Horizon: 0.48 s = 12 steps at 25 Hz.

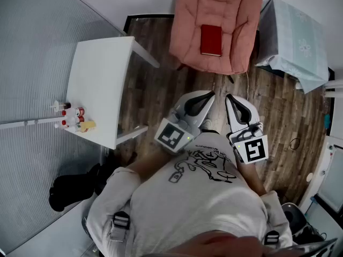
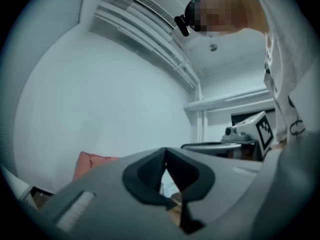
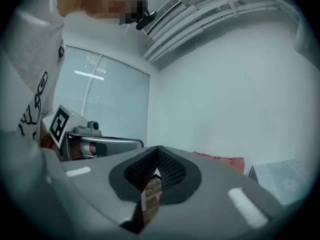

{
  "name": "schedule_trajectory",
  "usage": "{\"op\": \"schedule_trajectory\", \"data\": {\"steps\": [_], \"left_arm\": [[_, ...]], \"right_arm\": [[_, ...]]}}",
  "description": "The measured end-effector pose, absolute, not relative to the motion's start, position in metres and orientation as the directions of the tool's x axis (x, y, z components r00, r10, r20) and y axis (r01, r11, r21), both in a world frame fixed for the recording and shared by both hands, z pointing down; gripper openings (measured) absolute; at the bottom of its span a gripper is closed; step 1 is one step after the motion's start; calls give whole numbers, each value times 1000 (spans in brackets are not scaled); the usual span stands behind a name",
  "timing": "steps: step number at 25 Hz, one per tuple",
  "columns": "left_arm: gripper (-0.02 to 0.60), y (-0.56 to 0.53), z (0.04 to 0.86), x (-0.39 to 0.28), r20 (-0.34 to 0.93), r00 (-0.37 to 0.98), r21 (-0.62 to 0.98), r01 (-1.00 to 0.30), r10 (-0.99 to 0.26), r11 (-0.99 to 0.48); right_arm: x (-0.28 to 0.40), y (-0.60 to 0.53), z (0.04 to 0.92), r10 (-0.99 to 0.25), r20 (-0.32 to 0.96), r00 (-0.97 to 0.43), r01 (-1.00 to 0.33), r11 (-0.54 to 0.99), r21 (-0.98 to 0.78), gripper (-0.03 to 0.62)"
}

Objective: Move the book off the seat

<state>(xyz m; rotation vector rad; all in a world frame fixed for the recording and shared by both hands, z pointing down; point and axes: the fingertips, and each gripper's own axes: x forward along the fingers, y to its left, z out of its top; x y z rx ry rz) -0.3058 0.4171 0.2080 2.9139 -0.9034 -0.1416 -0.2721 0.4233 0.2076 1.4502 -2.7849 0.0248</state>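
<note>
The red book [image 1: 211,40] lies flat in the middle of the pink armchair [image 1: 185,20] seat, clear of its edges. Both tongs are held side by side in front of the person's chest, over the wooden floor [image 1: 155,84] and well apart from the chair. The left tongs [image 1: 208,96] are clenched on nothing, and the right tongs [image 1: 230,99] are likewise clenched and empty. Small bottles [image 1: 72,116] stand at one corner of the white desk [image 1: 102,74].

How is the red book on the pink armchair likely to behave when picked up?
The book looks closed and hard-covered, so probably stiff, not floppy. It lies flat on the soft armchair, so it likely won't roll, though the armchair may give under a push.
</note>
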Motion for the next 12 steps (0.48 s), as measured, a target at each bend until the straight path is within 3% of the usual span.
{"op": "schedule_trajectory", "data": {"steps": [12], "left_arm": [[-2,421,210,-283,-54,816,113,-567,-575,-816]], "right_arm": [[-252,433,213,-782,18,-623,-782,623,-3,6]]}}
